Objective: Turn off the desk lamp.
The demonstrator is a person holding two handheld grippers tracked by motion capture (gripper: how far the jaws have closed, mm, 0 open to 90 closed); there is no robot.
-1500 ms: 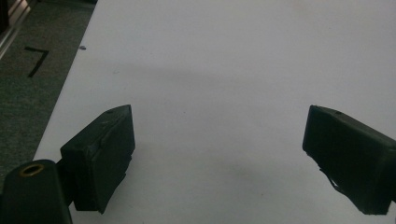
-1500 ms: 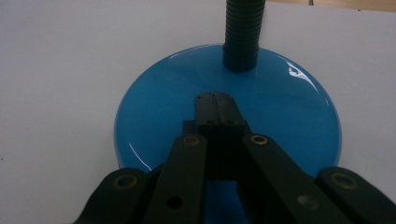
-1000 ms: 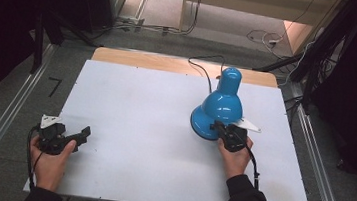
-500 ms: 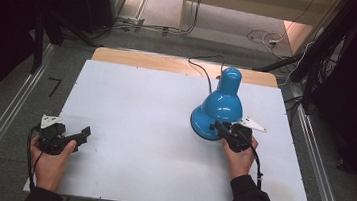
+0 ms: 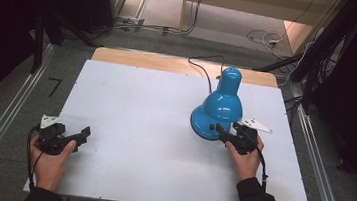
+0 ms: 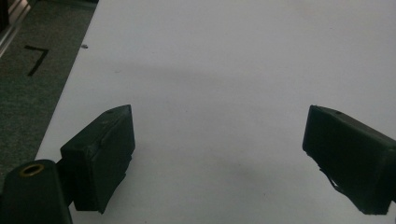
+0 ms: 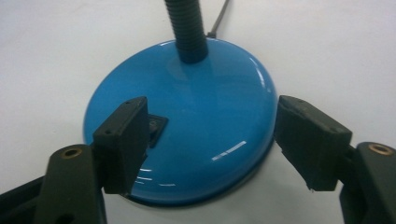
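A blue desk lamp is seen standing on the white table, toward the table's right half, its shade pointed away from the person and its cord trailing off the far edge. The right gripper is held by the right hand just at the near-right rim of the lamp's round base; the forearm comes in from the bottom edge, angled up and slightly left toward the lamp. In the right gripper view the jaws are spread wide, one on each side of the base, the left jaw overlapping the small black switch; whether either jaw touches the base cannot be told. The black flexible neck is seen rising from the base's far part. The left gripper is held by the left hand well apart from the lamp, near the table's near-left corner, jaws parted wide over bare table surface. Compared with a second ago, the right gripper has been pushed slightly closer to the lamp base; the lamp and the left hand are unchanged.
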